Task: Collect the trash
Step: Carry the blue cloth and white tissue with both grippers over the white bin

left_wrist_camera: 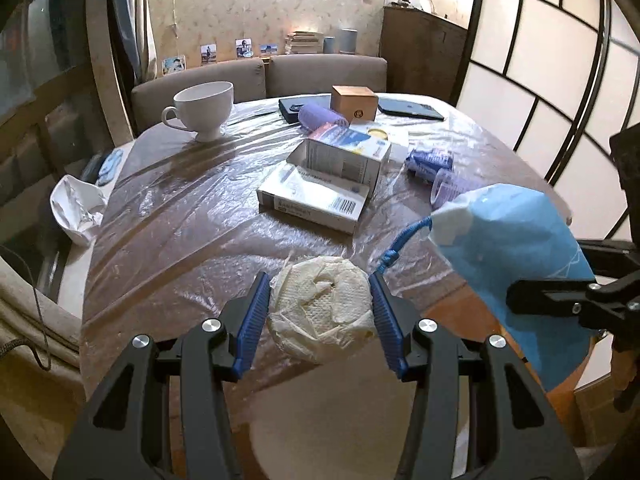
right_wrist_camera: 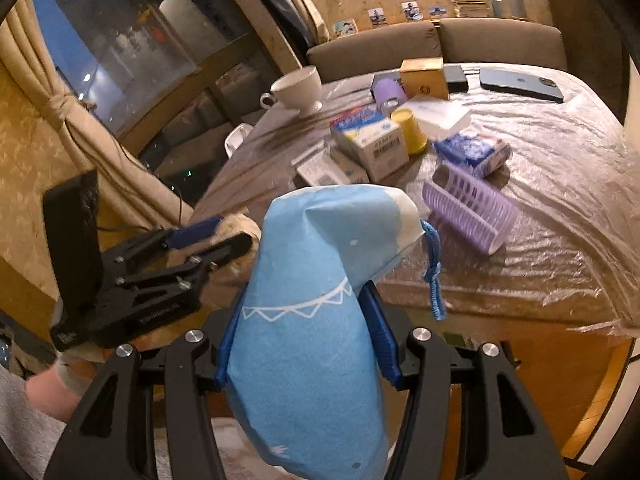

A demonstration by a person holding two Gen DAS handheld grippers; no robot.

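Nearest, left gripper point(left_wrist_camera: 320, 312) pinching a crumpled paper napkin wad point(left_wrist_camera: 322, 312), jaws pressing on its two sides, just above the near edge of the bench point(left_wrist_camera: 180, 220). Beside it, right gripper point(right_wrist_camera: 304, 344) clamping a blue paper gift bag point(right_wrist_camera: 308, 320), jaws squeezing its sides, the blue cord handle point(right_wrist_camera: 434, 276) dangling free. Judging the step: carrying the gathered wad over for dropping into the bag. Next move probably calling for turning the bag's mouth upward and spreading it, then bringing the wad above it before loosening the left jaws. Farther on the plastic-sheeted bench: purple hair roller point(right_wrist_camera: 468, 208), cardboard boxes point(left_wrist_camera: 340, 176), blue-and-white packet point(right_wrist_camera: 474, 152), yellow cup point(right_wrist_camera: 410, 130). Farthest: white teacup point(left_wrist_camera: 204, 110), small brown box point(left_wrist_camera: 354, 102), smartphone point(right_wrist_camera: 522, 84).
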